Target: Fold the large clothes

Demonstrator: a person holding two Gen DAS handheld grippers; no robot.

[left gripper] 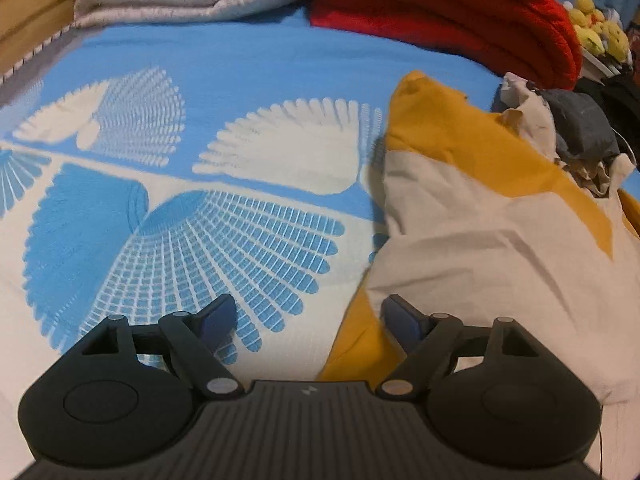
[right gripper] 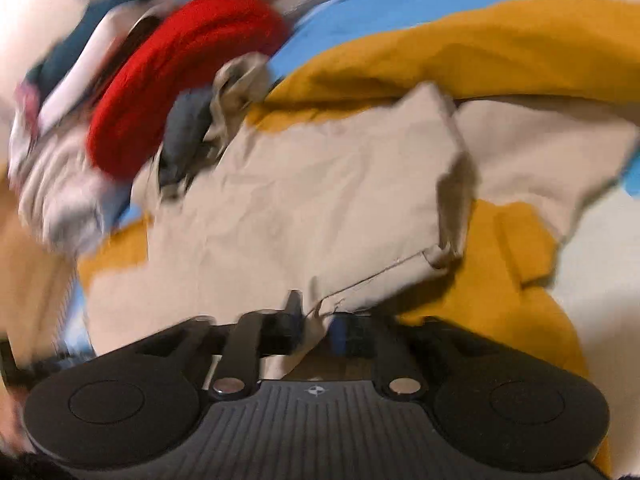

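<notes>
The left gripper (left gripper: 310, 322) hangs released over a blue patterned bedspread (left gripper: 240, 80); the right gripper (right gripper: 314, 318) grasps the edge of a beige-and-mustard garment (right gripper: 320, 184).

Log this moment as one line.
left claw: open, empty, over bedsheet | right claw: beige fabric edge between its fingers, grip unclear | garment: beige-and-mustard, rumpled, unfolded
</notes>
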